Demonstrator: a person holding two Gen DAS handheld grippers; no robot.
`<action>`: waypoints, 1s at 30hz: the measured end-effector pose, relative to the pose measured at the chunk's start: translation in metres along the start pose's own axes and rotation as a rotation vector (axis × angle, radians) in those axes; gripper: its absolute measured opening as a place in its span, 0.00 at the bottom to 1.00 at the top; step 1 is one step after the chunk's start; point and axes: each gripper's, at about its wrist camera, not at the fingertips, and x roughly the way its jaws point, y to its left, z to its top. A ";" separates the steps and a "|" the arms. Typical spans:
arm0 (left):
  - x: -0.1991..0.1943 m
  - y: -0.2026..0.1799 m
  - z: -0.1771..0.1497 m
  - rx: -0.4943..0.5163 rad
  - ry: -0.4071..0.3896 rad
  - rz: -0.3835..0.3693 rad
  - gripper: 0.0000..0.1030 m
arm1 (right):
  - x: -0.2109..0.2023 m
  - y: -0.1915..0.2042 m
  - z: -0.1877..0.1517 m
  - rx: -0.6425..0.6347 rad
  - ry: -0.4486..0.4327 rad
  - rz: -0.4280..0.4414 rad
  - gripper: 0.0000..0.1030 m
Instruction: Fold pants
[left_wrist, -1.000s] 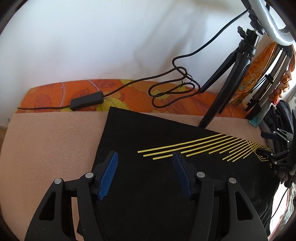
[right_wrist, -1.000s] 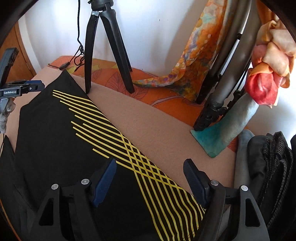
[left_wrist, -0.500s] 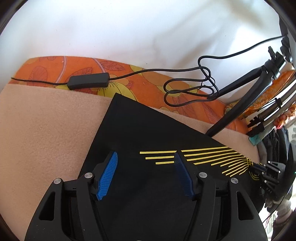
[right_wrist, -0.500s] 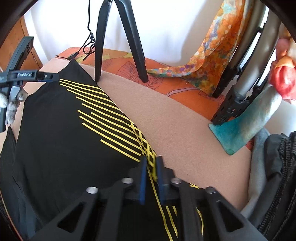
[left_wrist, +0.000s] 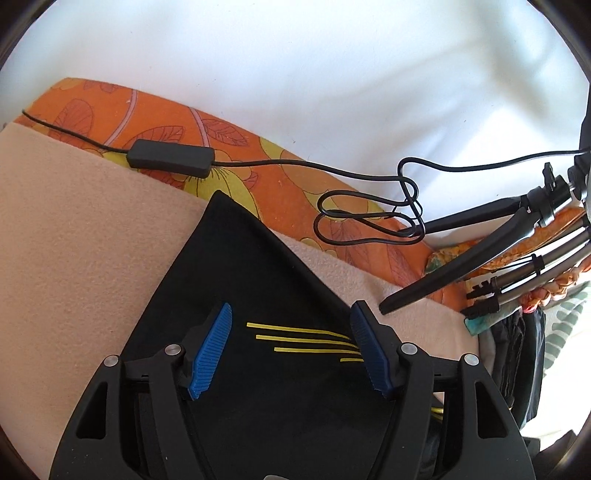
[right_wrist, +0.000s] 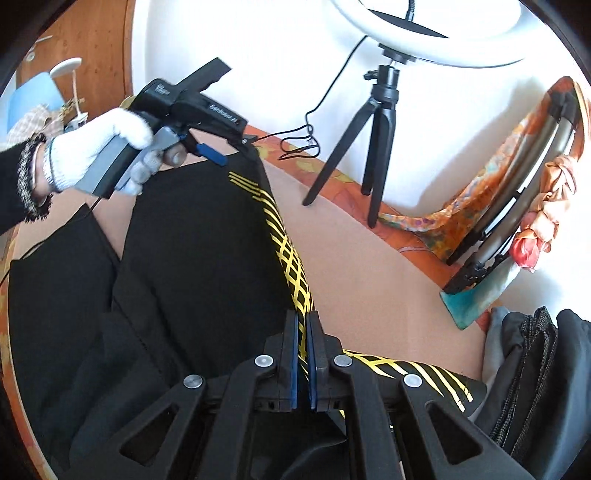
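Note:
Black pants (right_wrist: 192, 266) with yellow stripes (right_wrist: 291, 258) lie on a peach blanket (right_wrist: 369, 266). My right gripper (right_wrist: 302, 332) is shut on the striped edge of the pants and holds it raised. My left gripper (left_wrist: 290, 347) is open over the far corner of the pants (left_wrist: 240, 266), its blue pads on either side of the stripe ends (left_wrist: 306, 338). It also shows in the right wrist view (right_wrist: 218, 158), held by a white-gloved hand at the pants' far corner.
A black tripod (right_wrist: 373, 133) with a ring light (right_wrist: 424, 33) stands on the blanket's far edge. Its cable and inline switch (left_wrist: 170, 158) lie on the orange floral sheet (left_wrist: 295, 184). Folded stands (right_wrist: 517, 206) and dark clothes (right_wrist: 535, 369) crowd the right side.
My right gripper closed on the striped edge and lifted it, folding the pants along the stripes. My left gripper moved toward the far corner, still open.

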 end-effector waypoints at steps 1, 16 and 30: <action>0.000 0.000 0.000 -0.014 0.000 -0.013 0.64 | -0.002 0.004 -0.004 -0.010 0.009 0.005 0.01; -0.001 0.021 -0.011 -0.069 -0.104 -0.120 0.06 | -0.004 0.010 -0.022 -0.008 0.013 -0.034 0.01; -0.106 0.014 -0.046 0.055 -0.309 -0.168 0.02 | -0.047 0.004 -0.008 0.064 -0.055 -0.150 0.01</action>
